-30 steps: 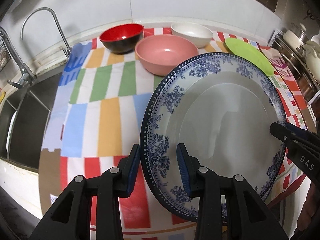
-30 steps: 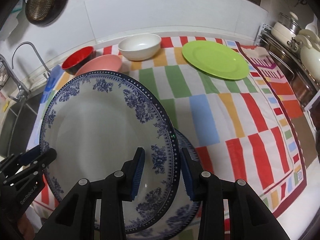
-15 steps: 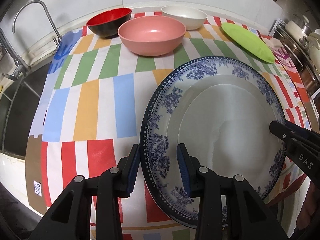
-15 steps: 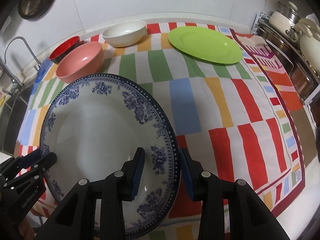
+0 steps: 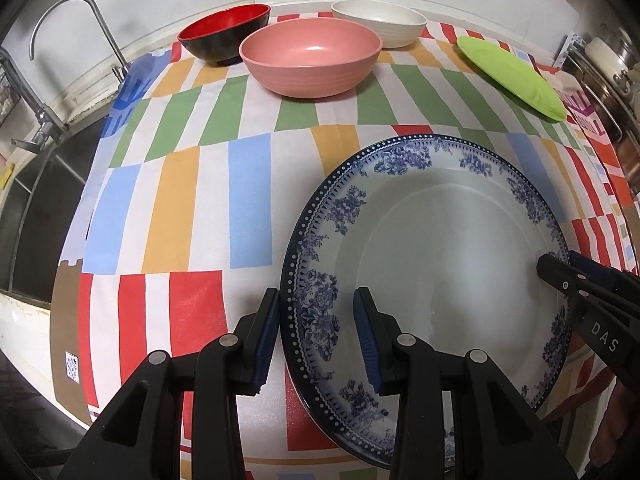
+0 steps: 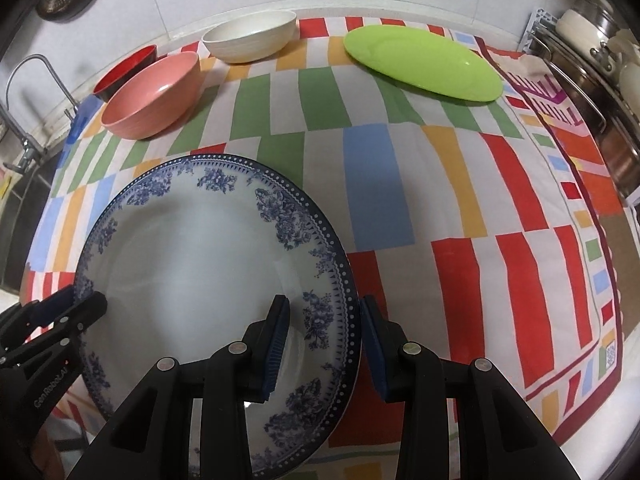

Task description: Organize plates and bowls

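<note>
Left gripper: your left gripper (image 5: 316, 338) straddles the left rim of the blue-and-white plate (image 5: 448, 248), one pad outside the rim and one over the plate face; whether the pads actually press, you cannot tell from these views.
Right gripper: your right gripper (image 6: 324, 342) straddles the opposite rim in the same way, and its grip is just as hard to judge.
Plate: it sits between both grippers over the near part of the striped cloth (image 5: 208, 184) on the surface; whether it touches the cloth is unclear.
Bowls: the pink bowl (image 5: 310, 56) stands at the far side, with the red-and-black bowl (image 5: 224, 34) just to its left and the white bowl (image 5: 378, 22) behind it to the right.
Green plate: the green plate (image 6: 422, 62) lies flat at the far right, well apart from the one you carry.
Sink: the tap (image 5: 52, 40) and basin lie off the cloth's left edge.
</note>
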Demonstrator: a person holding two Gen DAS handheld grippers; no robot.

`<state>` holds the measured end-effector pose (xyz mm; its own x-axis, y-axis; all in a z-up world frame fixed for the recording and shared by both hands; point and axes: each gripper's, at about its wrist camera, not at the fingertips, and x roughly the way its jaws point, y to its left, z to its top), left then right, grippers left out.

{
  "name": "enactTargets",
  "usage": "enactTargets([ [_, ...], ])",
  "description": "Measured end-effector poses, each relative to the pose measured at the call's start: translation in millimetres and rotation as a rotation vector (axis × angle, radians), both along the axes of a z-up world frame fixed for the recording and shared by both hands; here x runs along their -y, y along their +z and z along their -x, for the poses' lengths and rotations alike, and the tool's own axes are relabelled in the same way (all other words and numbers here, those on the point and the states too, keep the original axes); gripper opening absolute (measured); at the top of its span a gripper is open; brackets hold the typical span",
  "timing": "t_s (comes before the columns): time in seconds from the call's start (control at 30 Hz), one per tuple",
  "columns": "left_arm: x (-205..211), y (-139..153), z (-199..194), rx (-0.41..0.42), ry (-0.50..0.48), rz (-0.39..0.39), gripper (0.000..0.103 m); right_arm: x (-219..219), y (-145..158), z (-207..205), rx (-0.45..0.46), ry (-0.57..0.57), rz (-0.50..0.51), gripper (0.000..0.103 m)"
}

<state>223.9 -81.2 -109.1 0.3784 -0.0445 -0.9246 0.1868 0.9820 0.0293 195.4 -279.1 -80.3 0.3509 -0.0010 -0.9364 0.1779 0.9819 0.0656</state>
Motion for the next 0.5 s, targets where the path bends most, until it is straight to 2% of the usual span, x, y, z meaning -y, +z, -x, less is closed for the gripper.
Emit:
enactTargets([
  [0.27, -1.1, -5.0, -1.5, -0.019, 0.01, -0.002, 0.037, 0.9, -3.2, -1.3, -0.002, 0.013, -0.017, 0.038],
  [0.5, -0.5, -1.2, -1.3, 0.002, -0.001, -0.002, 0.046, 1.6, -3.8, -0.7, 0.006, 0.016, -0.027, 0.041],
])
